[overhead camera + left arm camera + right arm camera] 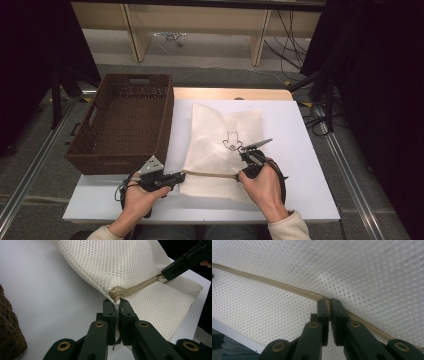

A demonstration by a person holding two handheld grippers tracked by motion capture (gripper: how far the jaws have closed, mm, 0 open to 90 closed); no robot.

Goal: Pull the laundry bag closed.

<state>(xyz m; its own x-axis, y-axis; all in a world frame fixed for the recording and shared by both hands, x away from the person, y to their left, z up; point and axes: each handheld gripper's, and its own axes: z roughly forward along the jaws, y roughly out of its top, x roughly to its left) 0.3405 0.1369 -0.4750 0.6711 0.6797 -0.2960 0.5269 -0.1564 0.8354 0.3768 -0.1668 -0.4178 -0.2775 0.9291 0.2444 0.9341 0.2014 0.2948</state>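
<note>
A cream mesh bag (220, 131) with a small black drawing lies flat on the white table (300, 130). A tan zipper (140, 287) runs across its near end. My left gripper (181, 176) is shut on the bag's corner where the zipper ends, and the pinch shows close up between the left gripper's jaws (118, 302). My right gripper (241, 173) is shut on the zipper farther right; in its own view the right gripper (329, 301) pinches the zipper (274, 283) line. Whatever sits between its pads is hidden. In the left gripper view the right gripper (165, 275) meets the zipper.
A brown wicker basket (125, 120) stands on the table's left side, close to the bag; its wall shows as the basket (10, 332) at the lower left. Bare white table lies right of the bag. Beyond the table are shelf legs and cables on the floor.
</note>
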